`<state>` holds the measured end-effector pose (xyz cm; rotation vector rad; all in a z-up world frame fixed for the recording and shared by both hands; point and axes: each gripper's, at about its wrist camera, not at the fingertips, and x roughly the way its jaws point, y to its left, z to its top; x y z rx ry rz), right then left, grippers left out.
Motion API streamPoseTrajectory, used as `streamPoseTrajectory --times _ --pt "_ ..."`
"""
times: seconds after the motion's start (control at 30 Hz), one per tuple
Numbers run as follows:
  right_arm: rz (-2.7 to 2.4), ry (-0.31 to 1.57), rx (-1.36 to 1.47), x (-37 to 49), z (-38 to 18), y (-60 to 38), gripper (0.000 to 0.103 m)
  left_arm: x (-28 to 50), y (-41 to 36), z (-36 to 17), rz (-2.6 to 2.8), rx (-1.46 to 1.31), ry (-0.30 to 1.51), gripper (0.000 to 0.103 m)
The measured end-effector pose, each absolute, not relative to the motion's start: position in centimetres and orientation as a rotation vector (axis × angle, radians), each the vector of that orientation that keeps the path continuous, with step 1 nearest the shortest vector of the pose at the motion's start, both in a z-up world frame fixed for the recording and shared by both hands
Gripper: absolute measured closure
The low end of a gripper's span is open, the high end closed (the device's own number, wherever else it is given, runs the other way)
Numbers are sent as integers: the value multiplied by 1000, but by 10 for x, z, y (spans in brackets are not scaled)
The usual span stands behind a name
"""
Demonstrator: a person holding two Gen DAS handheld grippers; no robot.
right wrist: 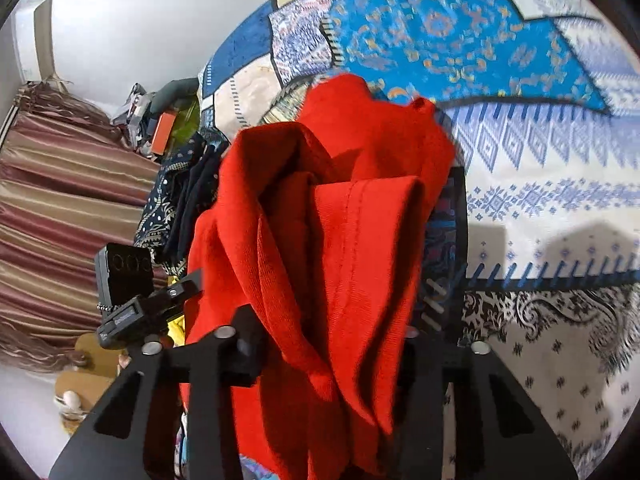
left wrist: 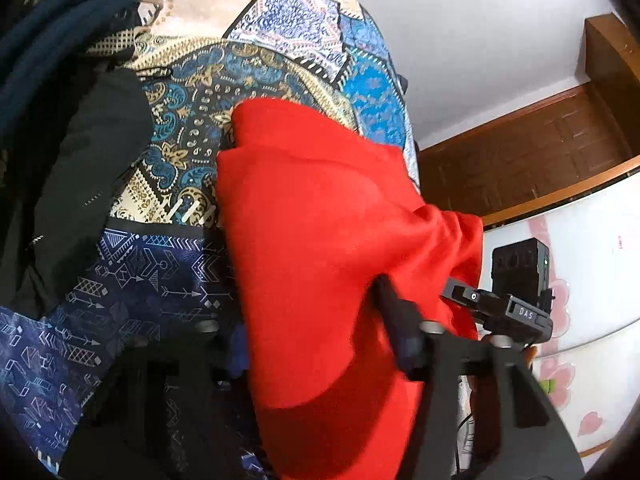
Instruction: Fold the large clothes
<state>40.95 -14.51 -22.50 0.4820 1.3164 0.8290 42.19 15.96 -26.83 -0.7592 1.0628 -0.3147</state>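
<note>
- The bright red knit garment (right wrist: 320, 248) lay bunched over the blue-and-cream patterned quilt (right wrist: 520, 184), filling the centre of both views.
- The left gripper (left wrist: 316, 344) had its black fingers clamped on red cloth at six o'clock.
- The right gripper (right wrist: 332, 344) pinched a thick red fold likewise.
- A dark black garment (left wrist: 80, 168) sat at nine o'clock.

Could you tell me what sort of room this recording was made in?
Most likely a bedroom at home: a patterned patchwork bedspread covers the work surface, striped curtains hang at one side, and a wooden door stands beyond the bed.
</note>
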Motion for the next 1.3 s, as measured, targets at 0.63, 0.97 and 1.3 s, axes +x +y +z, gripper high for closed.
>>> streamPoseTrajectory --times 0.63,0.97,1.3 --pt "931 1013 312 356 -55 -52 76 363 211 -76 -307 -523 765 81" --pt "1083 905 314 373 -31 63 76 354 327 -10 -121 -484 655 81" --pt "1042 1047 263 411 -109 177 75 386 445 -84 71 -562 826 77"
